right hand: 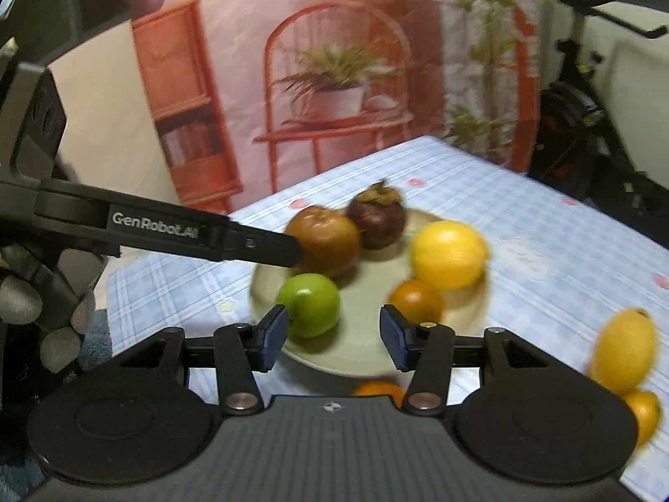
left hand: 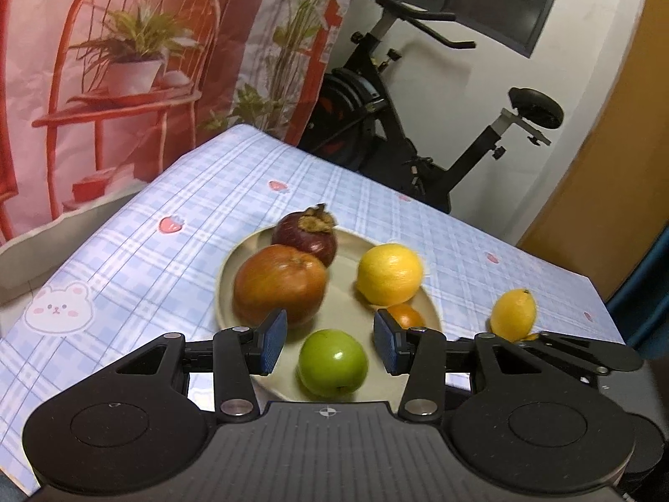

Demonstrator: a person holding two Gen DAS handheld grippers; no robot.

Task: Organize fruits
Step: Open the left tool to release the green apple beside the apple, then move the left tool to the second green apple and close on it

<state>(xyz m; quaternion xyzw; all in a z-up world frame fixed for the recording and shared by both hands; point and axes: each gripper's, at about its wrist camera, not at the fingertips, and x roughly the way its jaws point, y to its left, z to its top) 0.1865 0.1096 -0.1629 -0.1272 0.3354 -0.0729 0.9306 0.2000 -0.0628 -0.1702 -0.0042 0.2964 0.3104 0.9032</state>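
Note:
A beige plate (left hand: 355,247) (right hand: 363,351) holds a green apple (left hand: 333,363) (right hand: 310,304), a red-brown apple (left hand: 279,283) (right hand: 325,239), a dark mangosteen (left hand: 306,235) (right hand: 377,215), a round yellow fruit (left hand: 389,274) (right hand: 448,254) and a small orange fruit (left hand: 406,316) (right hand: 417,300). A lemon (left hand: 513,313) (right hand: 624,349) lies on the cloth right of the plate, with small orange fruits (right hand: 644,414) (right hand: 378,389) near it and at the plate's near edge. My left gripper (left hand: 330,341) is open, just above the green apple. My right gripper (right hand: 334,341) is open and empty over the plate's near rim.
The table has a blue checked cloth (left hand: 167,251) (right hand: 543,251). The left gripper's arm (right hand: 167,230) reaches in from the left in the right wrist view. A printed backdrop (left hand: 125,62) hangs behind the table. An exercise bike (left hand: 418,125) stands past the far right edge.

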